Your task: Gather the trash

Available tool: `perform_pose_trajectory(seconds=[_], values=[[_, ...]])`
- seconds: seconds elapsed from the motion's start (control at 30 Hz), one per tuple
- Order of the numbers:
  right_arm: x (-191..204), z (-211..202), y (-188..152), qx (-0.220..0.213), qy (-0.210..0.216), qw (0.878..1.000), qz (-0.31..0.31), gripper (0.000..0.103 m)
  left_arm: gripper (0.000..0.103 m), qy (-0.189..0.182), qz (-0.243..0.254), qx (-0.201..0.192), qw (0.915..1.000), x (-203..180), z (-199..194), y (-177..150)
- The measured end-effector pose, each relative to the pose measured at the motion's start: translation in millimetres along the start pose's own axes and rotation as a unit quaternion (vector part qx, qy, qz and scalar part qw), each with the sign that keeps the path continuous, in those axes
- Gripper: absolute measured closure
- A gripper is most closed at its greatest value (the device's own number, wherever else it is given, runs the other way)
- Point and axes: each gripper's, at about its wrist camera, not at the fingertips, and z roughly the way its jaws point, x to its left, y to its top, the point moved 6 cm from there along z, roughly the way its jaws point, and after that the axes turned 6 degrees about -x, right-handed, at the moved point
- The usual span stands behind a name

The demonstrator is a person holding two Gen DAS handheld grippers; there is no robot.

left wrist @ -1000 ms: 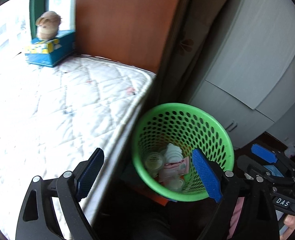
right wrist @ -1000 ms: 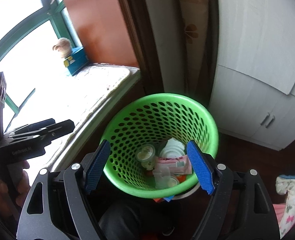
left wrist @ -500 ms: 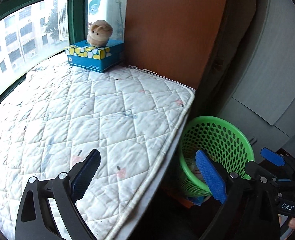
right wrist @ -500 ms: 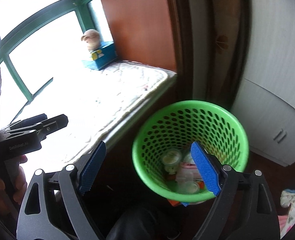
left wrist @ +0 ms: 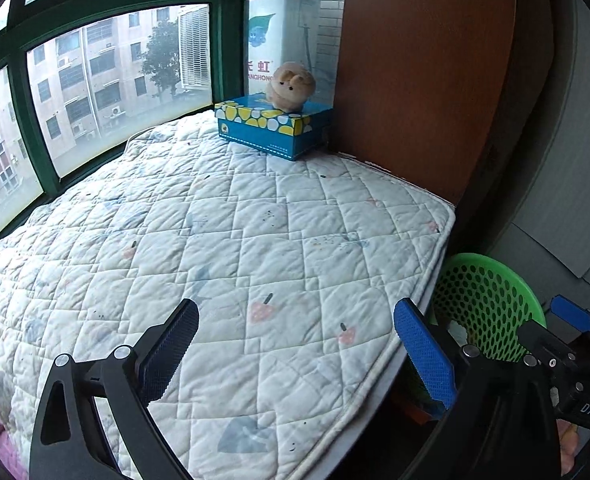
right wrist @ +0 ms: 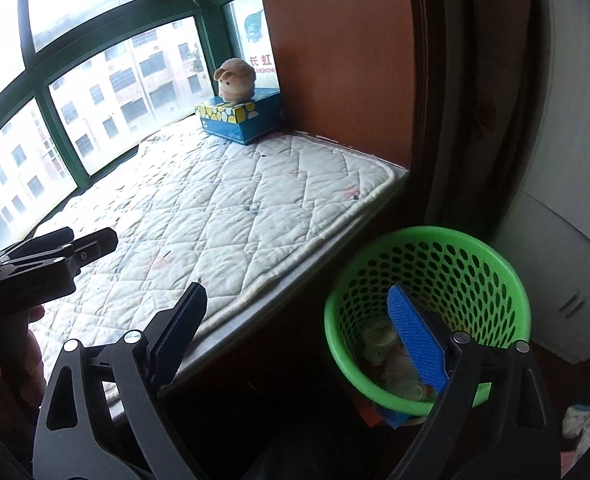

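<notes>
Where the floor meets the padded window seat, the green basket (right wrist: 429, 312) stands at the lower right of the right wrist view, with pale cups and wrappers (right wrist: 391, 356) lying at its bottom (which pieces are which is hard to tell through the mesh). In the left wrist view the same green basket (left wrist: 491, 304) sits at the right edge, partly hidden behind the corner of the quilted mat (left wrist: 231, 256).

The right gripper (right wrist: 297, 334) hangs with its blue-padded fingers spread wide and nothing between them; its right finger lies across the basket's opening in the frame, its left one over the mat's edge. The left gripper (left wrist: 297, 354) is likewise spread and empty, over the near part of the mat. It also shows at the left edge of the right wrist view, though its fingers cannot be judged from that side.

Farther out, at the upper middle of both views, a blue tissue box (left wrist: 273, 130) rests on the mat against a brown wooden panel (left wrist: 423, 72), and a tan plush toy (left wrist: 291, 86) sits on top of it. Green window frames (left wrist: 115, 12) fill the upper left, and a white cabinet (right wrist: 567, 272) stands at the right edge.
</notes>
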Motion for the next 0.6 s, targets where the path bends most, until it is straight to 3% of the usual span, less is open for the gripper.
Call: perform_pose_trajectory(seconds=[0.6], values=[[35,-4,4,-0.025,0.007,0.999,-0.036,0.009,0.008,0.036,-0.027,-0.013,0.9989,47,-28,-18]])
